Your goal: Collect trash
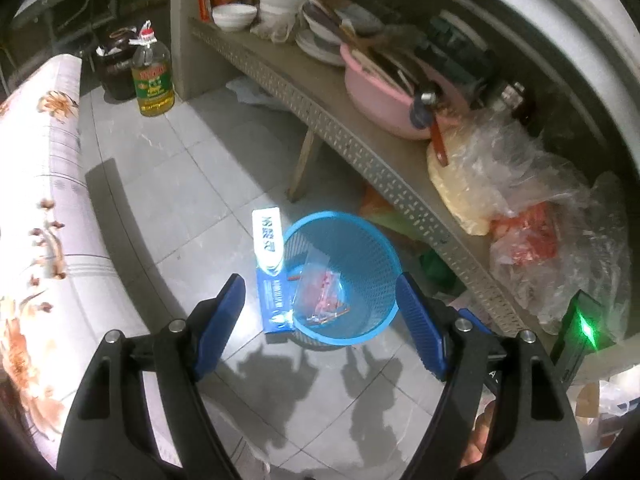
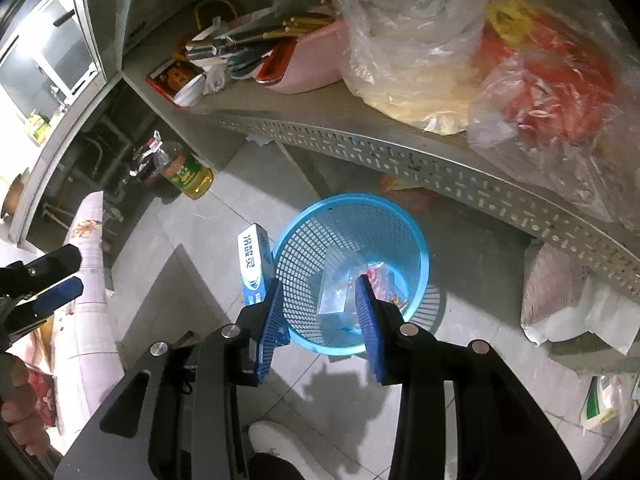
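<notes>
Right now both of my tongs hang over the grey tiled floor (image 1: 192, 152) with nothing between their blue ribbed pads. My left gripper (image 1: 320, 300) stands wide open. My right gripper (image 2: 320, 300) is parted more narrowly, its jaws clear of everything.

Just beyond the fingertips sits the round blue plastic mesh wastebasket (image 1: 360, 240), upright on the tiles. Inside it lies a clear plastic wrapper with red print (image 1: 320, 292), the trash already collected; the wrapper's lettering is too small for me to read. In the right wrist view the wrapper (image 2: 340, 292) shows between the two pads but well below them, down in the basket (image 2: 400, 216), untouched.

Touching the basket's left rim leans a long blue-and-white toothpaste carton (image 1: 270, 268), outside the basket and just ahead of my left gripper's left pad. Its white end carries large blue Chinese characters, and I cannot make out the finer text on its blue end.

Along the left runs a white floral-patterned cushion edge (image 1: 44, 184).

Farther off, a yellow cooking-oil bottle with a red-and-green label (image 1: 154, 80) stands on the floor; its label lettering is blurred. To the right, a perforated grey shelf (image 1: 360, 152) holds a pink plastic basin (image 1: 372, 96) of utensils and crumpled clear plastic bags (image 1: 532, 208).
</notes>
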`<state>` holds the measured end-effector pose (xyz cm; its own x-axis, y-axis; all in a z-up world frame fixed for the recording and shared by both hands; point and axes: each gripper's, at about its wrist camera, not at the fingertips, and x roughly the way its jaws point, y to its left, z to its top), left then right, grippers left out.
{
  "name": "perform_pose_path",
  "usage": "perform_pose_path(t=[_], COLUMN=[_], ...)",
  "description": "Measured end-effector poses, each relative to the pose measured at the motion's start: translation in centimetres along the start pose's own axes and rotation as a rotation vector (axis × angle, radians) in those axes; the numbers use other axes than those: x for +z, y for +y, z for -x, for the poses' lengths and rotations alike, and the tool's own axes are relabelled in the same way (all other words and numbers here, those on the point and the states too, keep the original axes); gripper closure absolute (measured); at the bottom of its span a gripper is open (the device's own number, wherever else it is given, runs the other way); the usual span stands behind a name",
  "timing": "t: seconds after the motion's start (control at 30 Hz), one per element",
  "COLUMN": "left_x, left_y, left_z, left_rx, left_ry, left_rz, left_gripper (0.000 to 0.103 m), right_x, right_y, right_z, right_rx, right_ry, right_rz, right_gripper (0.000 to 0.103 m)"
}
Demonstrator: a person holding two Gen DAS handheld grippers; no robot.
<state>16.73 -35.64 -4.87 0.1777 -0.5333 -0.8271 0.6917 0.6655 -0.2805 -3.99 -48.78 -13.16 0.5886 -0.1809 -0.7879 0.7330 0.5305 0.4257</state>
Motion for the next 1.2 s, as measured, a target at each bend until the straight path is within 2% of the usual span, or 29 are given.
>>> perform_pose_path(t=[0.2, 0.37, 0.53, 0.63, 0.77, 1.0, 1.07, 1.1, 1.2], left_x=[-1.0, -1.6, -2.7, -3.5, -4.6, -6.6, -7.0, -7.3, -8.1], left_y=[0.6, 1.7, 3.5, 5.6, 8.4, 13.7, 15.1, 15.9, 18.2], left_z=[3.2, 7.9, 13.5, 16.0, 18.4, 22.3, 23.5, 24.2, 26.4], left_rx=[-0.019, -0.033, -0.025, 0.007, 0.051, 0.103, 0.112, 0.118, 0.163], left_ry=[-0.045, -0.118, -0.215, -0.251, -0.258, -0.274, -0.292, -0.304, -0.349], left_rz=[0.004, 0.005, -0.014, -0.01, 0.011, 0.075, 0.106, 0.119, 0.166], left_gripper=[0.03, 0.03, 0.03, 0.03, 0.03, 0.03, 0.029, 0.027, 0.022], right_x=[-0.4, -1.0, -3.2, -5.7, -8.2, -7.9, -7.9, -7.9, -8.7], right_y=[0.8, 2.3, 5.1, 6.5, 9.0, 15.6, 17.8, 18.8, 20.8], right_z=[0.9, 1.0, -2.1, -5.4, -10.3, -20.1, -23.3, -24.8, -30.0], right_rx=[0.027, 0.068, 0.14, 0.162, 0.182, 0.205, 0.192, 0.194, 0.154], right_ry=[0.0, 0.017, 0.129, 0.235, 0.367, 0.522, 0.558, 0.578, 0.635], right_rz=[0.006, 0.048, 0.145, 0.185, 0.24, 0.33, 0.381, 0.4, 0.427], right_gripper=[0.062, 0.058, 0.055, 0.055, 0.055, 0.055, 0.05, 0.043, 0.041])
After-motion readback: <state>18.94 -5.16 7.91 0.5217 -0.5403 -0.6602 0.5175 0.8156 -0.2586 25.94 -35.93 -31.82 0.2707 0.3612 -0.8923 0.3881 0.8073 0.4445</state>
